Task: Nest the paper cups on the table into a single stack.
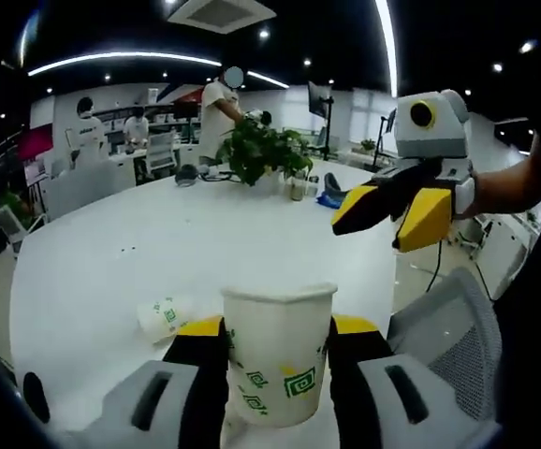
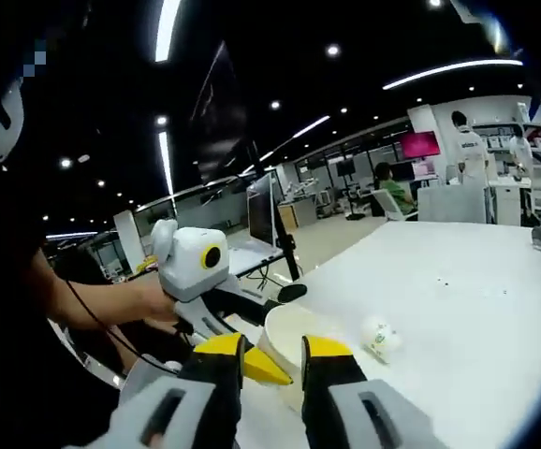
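Left gripper view: the left gripper clamps an upright paper cup with green square-spiral print between its yellow-tipped jaws, above the near edge of a large white table. A second paper cup lies on its side on the table just left of the held one, not yet stacked. The right gripper hangs in the air upper right, jaws close together with nothing visible between them, a person's forearm behind it. A potted plant stands mid-table; people work at desks beyond.

Right gripper view: the right gripper shows its two jaws a narrow gap apart and empty. Past them the left gripper carries the held cup, only its open rim and inside showing. The fallen cup rests on the table just beyond, apart from the held one.

By these pictures the nesting looks barely begun: one cup in hand, one loose. Whether the held cup already contains another cannot be made out, and its base is cut off by the jaws
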Available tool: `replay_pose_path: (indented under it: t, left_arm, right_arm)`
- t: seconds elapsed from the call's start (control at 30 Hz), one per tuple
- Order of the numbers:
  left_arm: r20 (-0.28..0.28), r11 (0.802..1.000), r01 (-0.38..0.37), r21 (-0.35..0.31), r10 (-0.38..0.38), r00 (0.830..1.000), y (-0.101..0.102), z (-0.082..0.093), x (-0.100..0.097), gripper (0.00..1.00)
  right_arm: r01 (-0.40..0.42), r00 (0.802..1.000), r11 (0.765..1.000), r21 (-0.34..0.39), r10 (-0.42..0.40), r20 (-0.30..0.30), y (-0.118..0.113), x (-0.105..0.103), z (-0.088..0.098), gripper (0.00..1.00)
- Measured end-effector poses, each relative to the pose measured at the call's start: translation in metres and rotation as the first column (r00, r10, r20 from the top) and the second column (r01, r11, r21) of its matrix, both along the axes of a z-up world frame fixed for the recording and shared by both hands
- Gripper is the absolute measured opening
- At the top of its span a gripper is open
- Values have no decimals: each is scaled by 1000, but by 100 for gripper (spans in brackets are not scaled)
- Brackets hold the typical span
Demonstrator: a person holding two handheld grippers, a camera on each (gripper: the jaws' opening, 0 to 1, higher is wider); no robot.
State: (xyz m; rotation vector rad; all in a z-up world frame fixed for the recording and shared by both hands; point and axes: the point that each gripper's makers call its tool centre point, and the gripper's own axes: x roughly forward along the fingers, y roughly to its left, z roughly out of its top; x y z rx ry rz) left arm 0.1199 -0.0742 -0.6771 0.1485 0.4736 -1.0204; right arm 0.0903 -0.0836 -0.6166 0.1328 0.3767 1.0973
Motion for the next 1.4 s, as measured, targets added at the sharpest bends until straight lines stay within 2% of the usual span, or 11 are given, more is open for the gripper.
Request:
replay_pose_path:
  t: [0.23, 0.43, 0.5, 0.67, 0.73, 1.07, 1.23, 1.4]
  left_arm:
    - [16, 1000, 1, 21, -1, 1000, 0, -5, -4, 40]
    - [9, 1000, 4, 22, -4, 1000, -2, -4, -6, 41]
    - [19, 999, 20, 25, -21, 1000, -6, -2, -9, 41]
    - [30, 999, 38, 35, -39, 999, -9, -1, -10, 41]
    - [33, 998, 42, 36, -43, 999, -10, -1, -10, 41]
    - [23, 999, 34, 33, -35, 999, -9, 0, -6, 40]
    - [13, 998, 24, 57, -24, 1000, 0, -5, -5, 45]
    - [16, 998, 14, 63, -15, 1000, 9, -7, -7, 50]
  right_arm:
    - [-43, 999, 999, 9, 43, -6, 17, 1, 2, 15]
    - [-54, 998, 998, -22, 53, -38, 23, 3, -10, 12]
    - [-67, 996, 997, -28, 65, -65, 26, 3, -14, 11]
    - [-85, 994, 995, -55, 81, -76, 28, 4, -19, 6]
    - [-93, 993, 994, -58, 88, -75, 28, 4, -19, 0]
    - [-104, 994, 989, -105, 100, -44, 27, 5, -20, 0]
    - [-100, 995, 986, -130, 99, -8, 28, 8, -20, 0]
    - [-102, 995, 986, -133, 103, 1, 31, 10, -18, 0]
